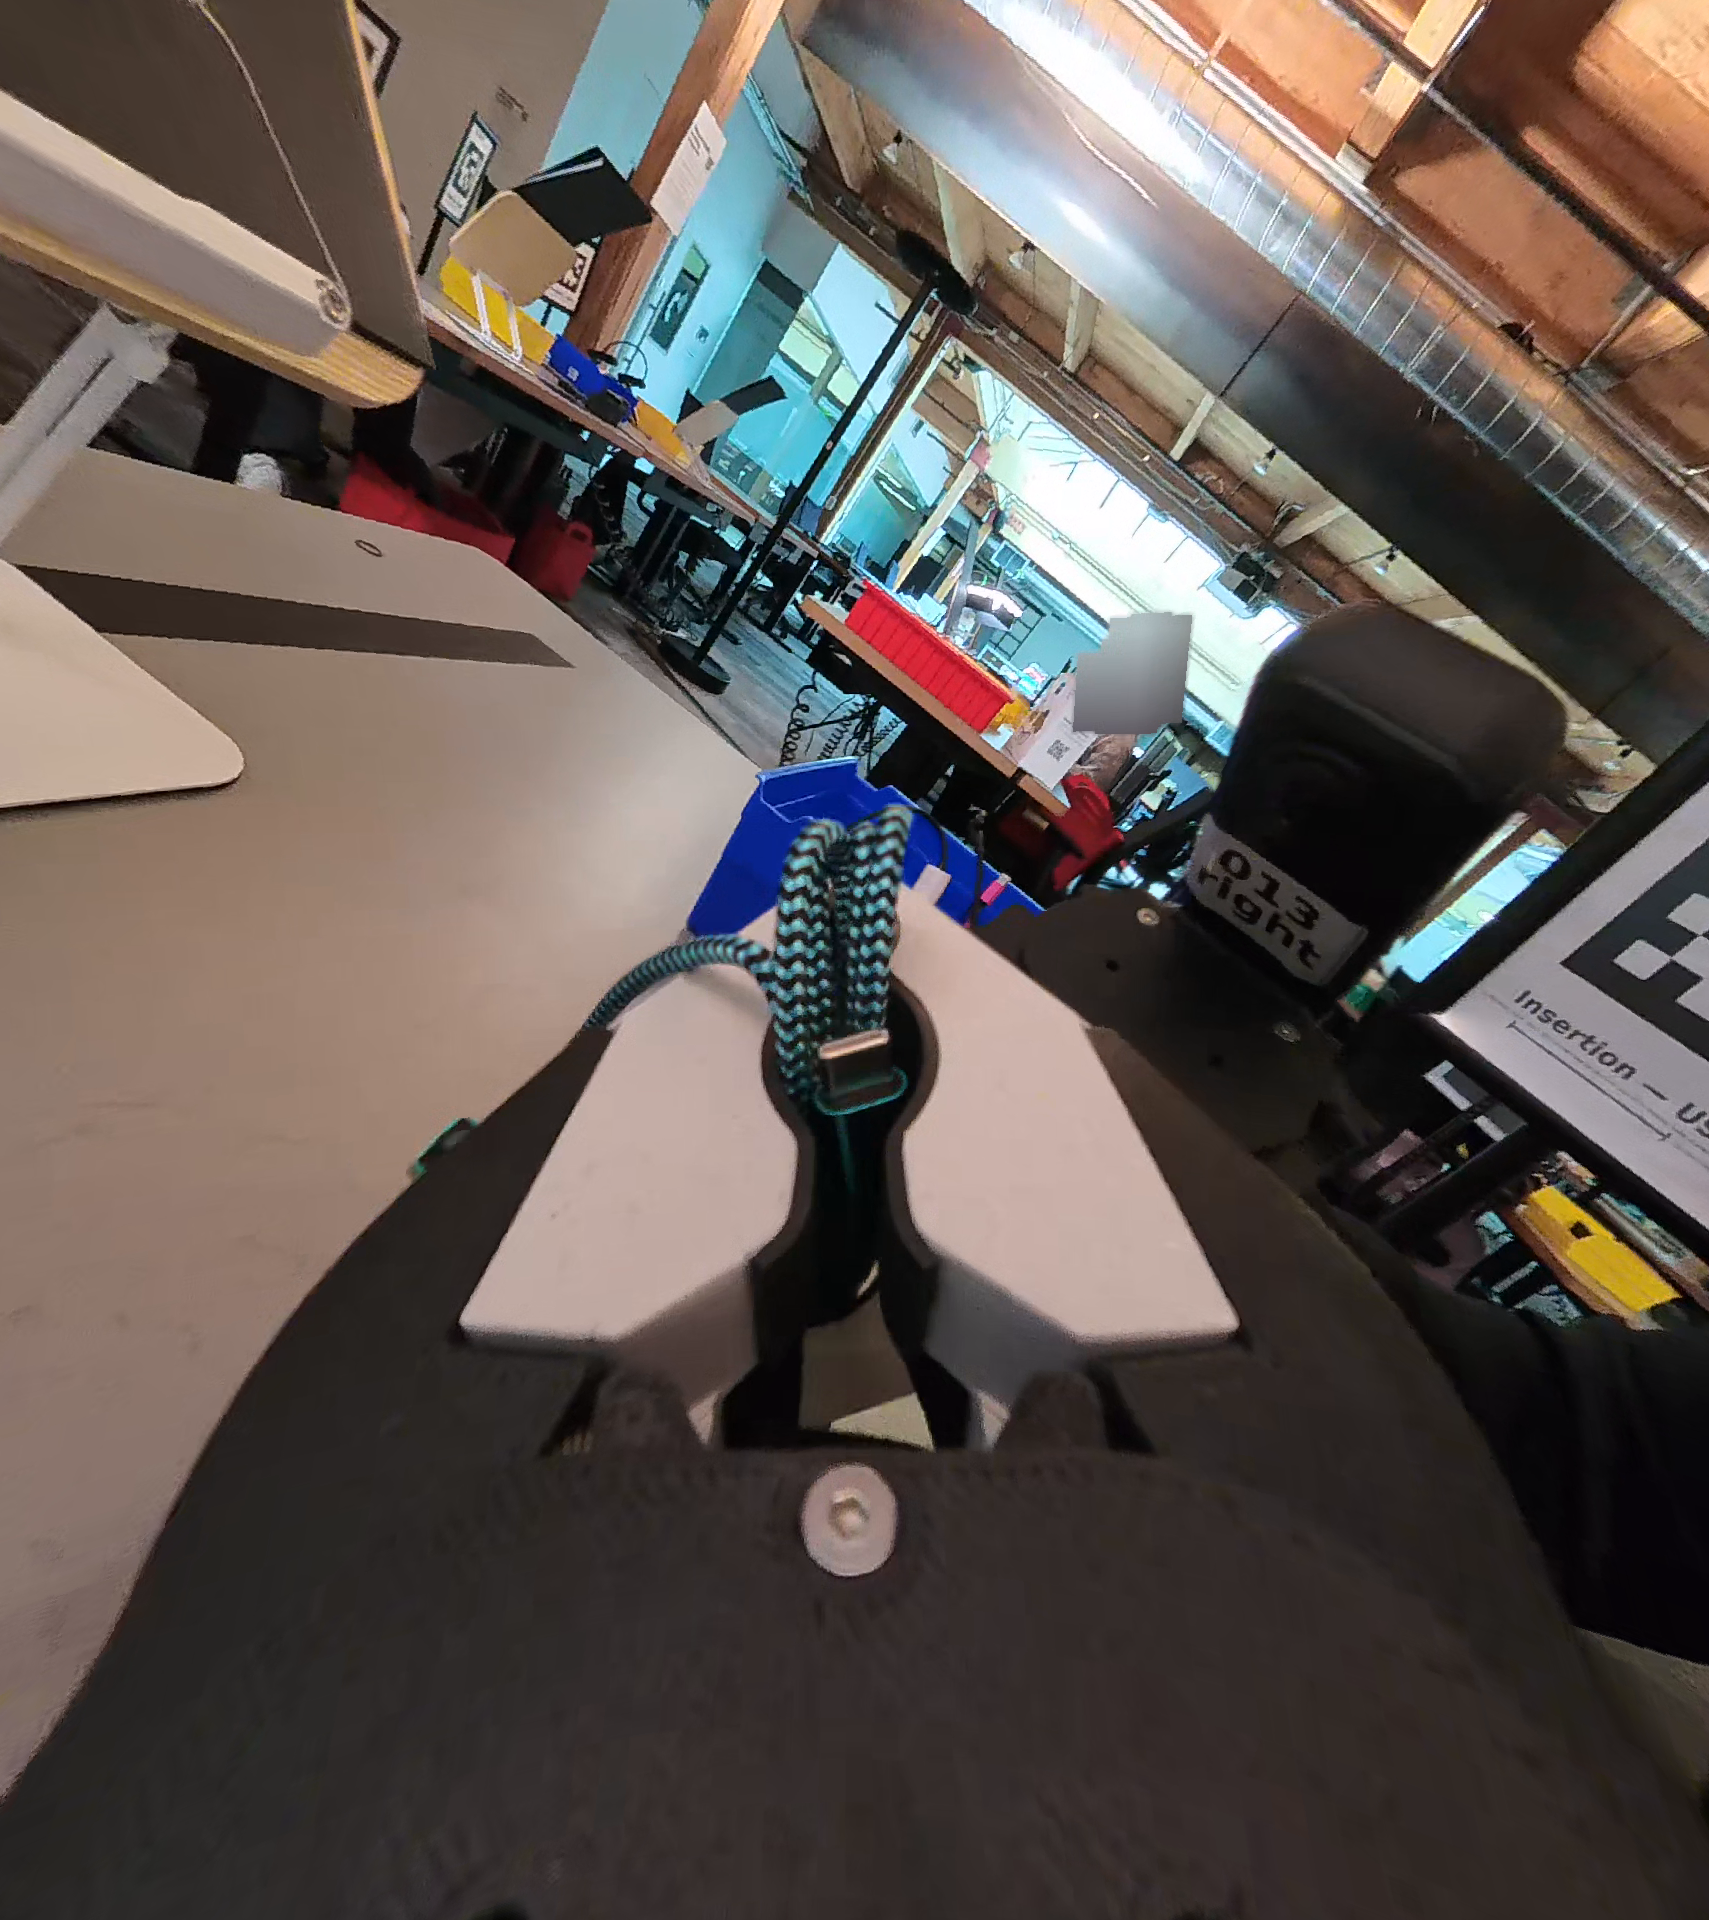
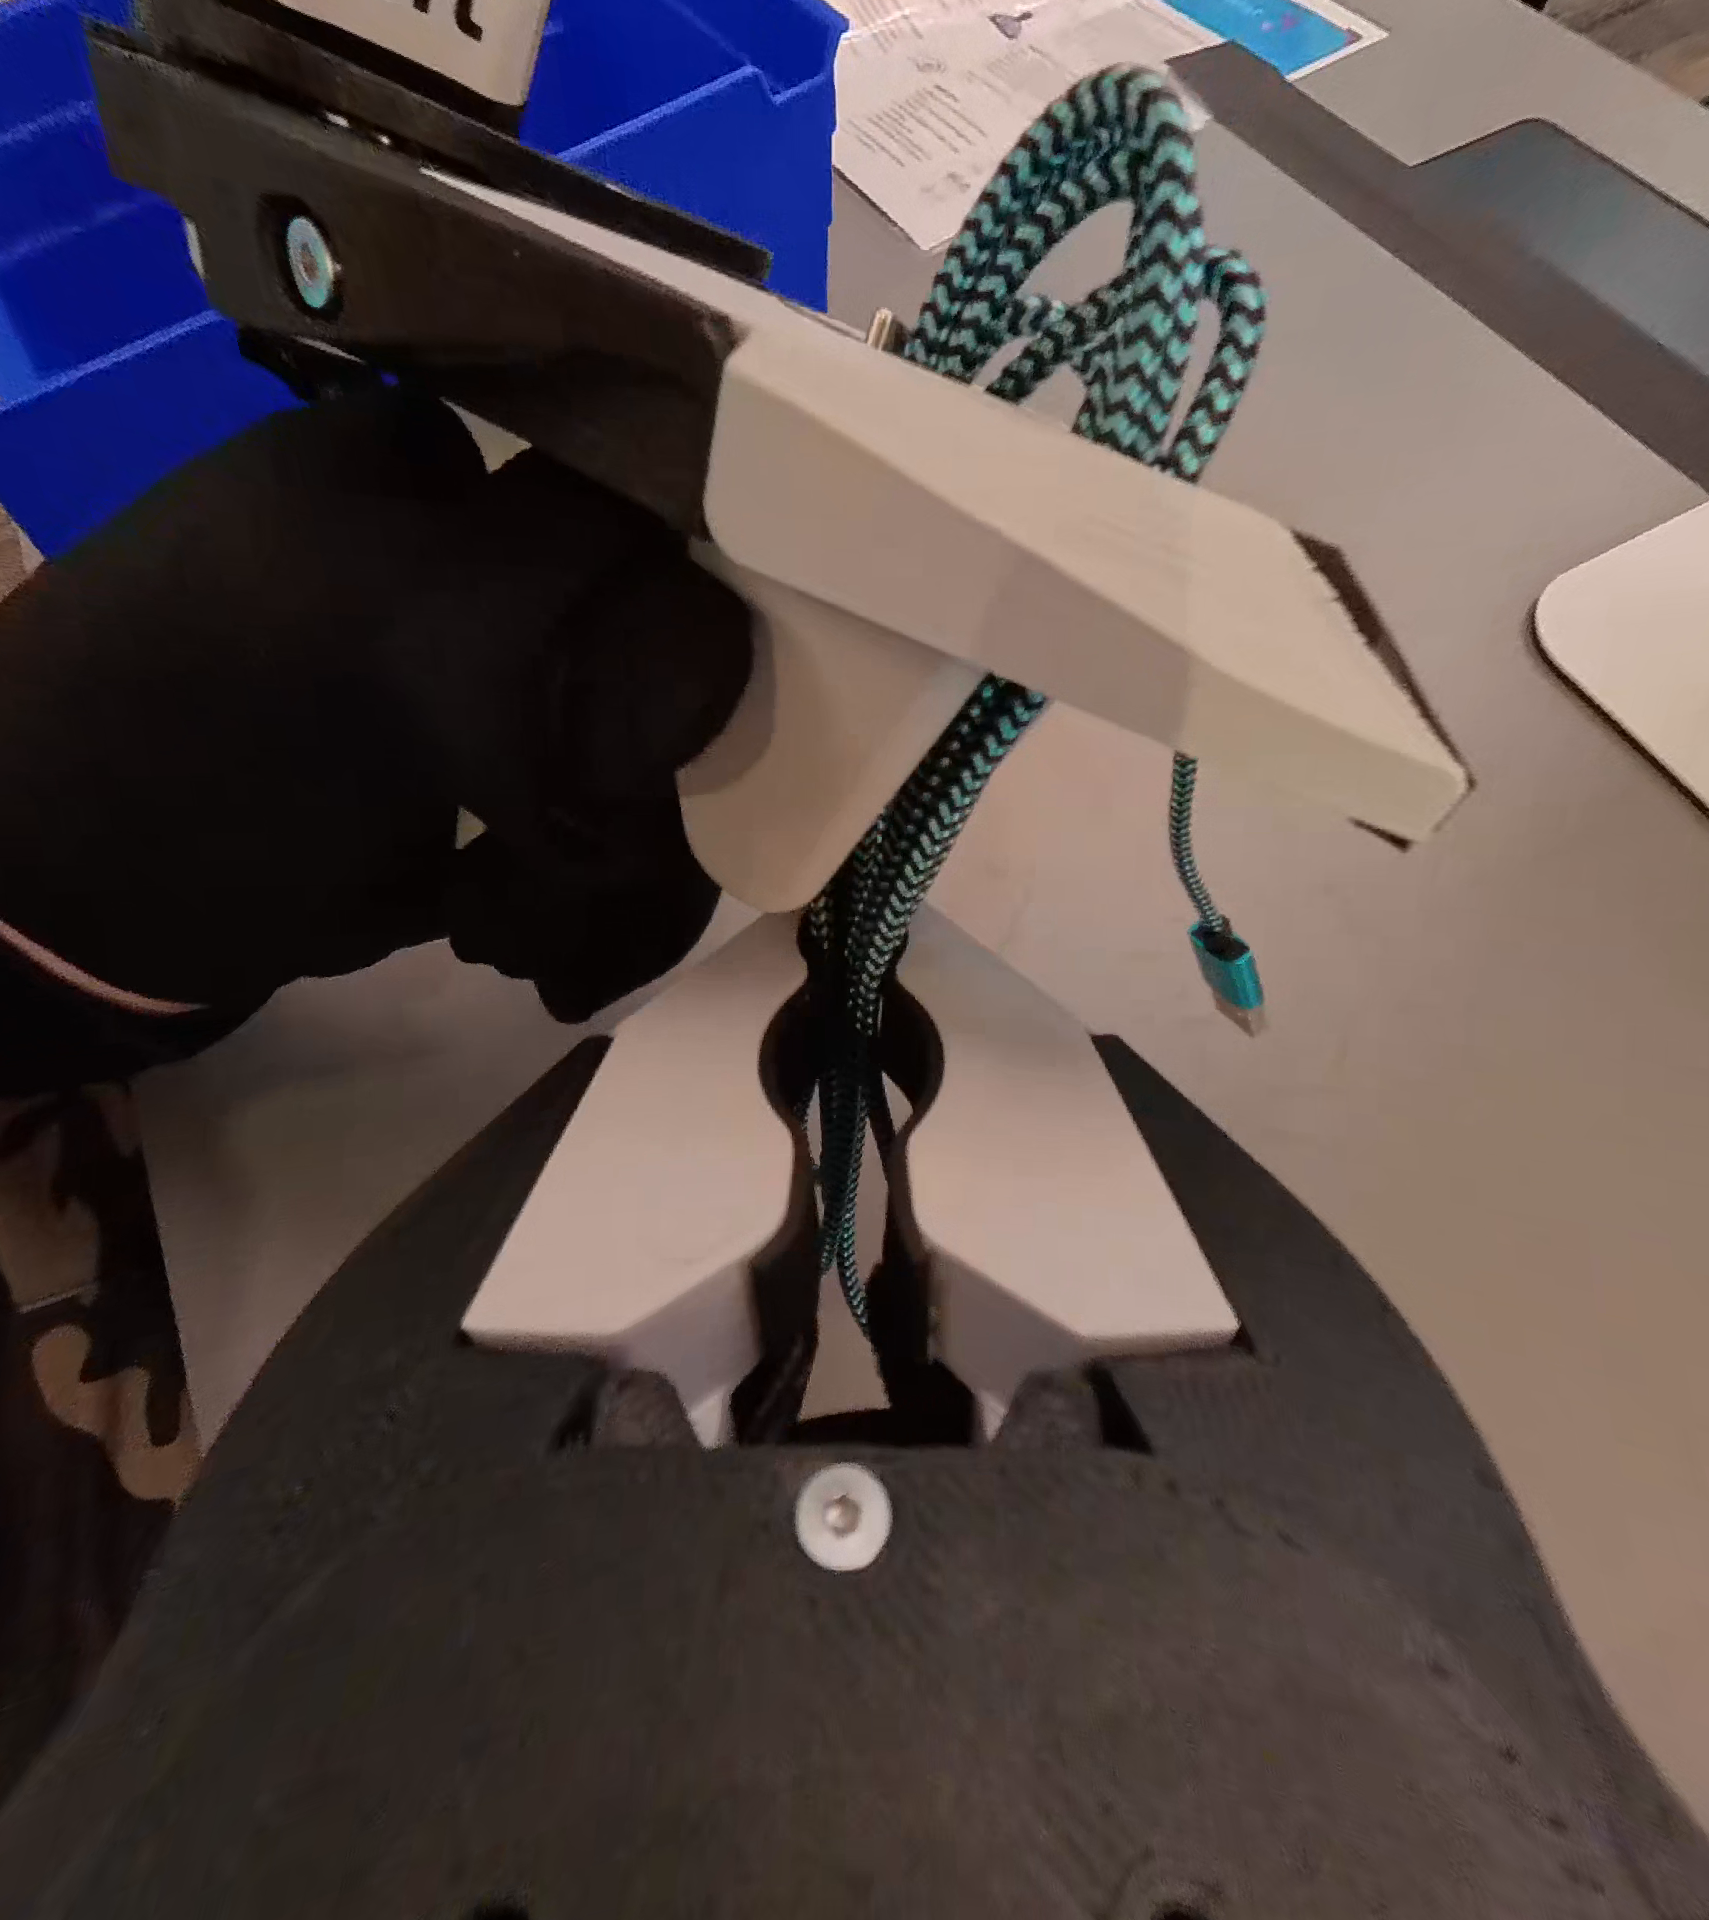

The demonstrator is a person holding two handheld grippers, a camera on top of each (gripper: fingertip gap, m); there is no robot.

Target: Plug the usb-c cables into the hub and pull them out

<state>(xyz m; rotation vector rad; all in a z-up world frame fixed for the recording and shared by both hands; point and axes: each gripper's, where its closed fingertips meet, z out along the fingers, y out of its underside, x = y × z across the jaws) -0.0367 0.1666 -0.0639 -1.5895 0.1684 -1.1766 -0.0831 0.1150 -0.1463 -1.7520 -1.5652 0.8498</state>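
Note:
A teal-and-black braided USB-C cable [image 1: 834, 914] is bunched in loops above the grey table [image 1: 206, 1143]. My left gripper [image 1: 845, 997] is shut on the bundle, with a metal-tipped plug [image 1: 862, 1070] lying between its fingers. My right gripper [image 2: 850, 997] is shut on the same bundle just below the left gripper [image 2: 1390, 769], which crosses the right wrist view from the upper left. The cable's loops [image 2: 1120, 343] stick up behind the left gripper. A second teal plug [image 2: 1224, 966] hangs free over the table. No hub is in view.
Blue bins [image 2: 50, 260] stand at the table's far edge and also show in the left wrist view [image 1: 777, 831]. A white stand base [image 1: 50, 717] lies to the left. A framed marker sign [image 1: 1660, 987] stands at right. Printed sheets [image 2: 985, 104] lie on the table. A black-gloved hand [image 2: 310, 727] holds the left gripper. Tip to tip, the grippers are about 10 centimeters apart.

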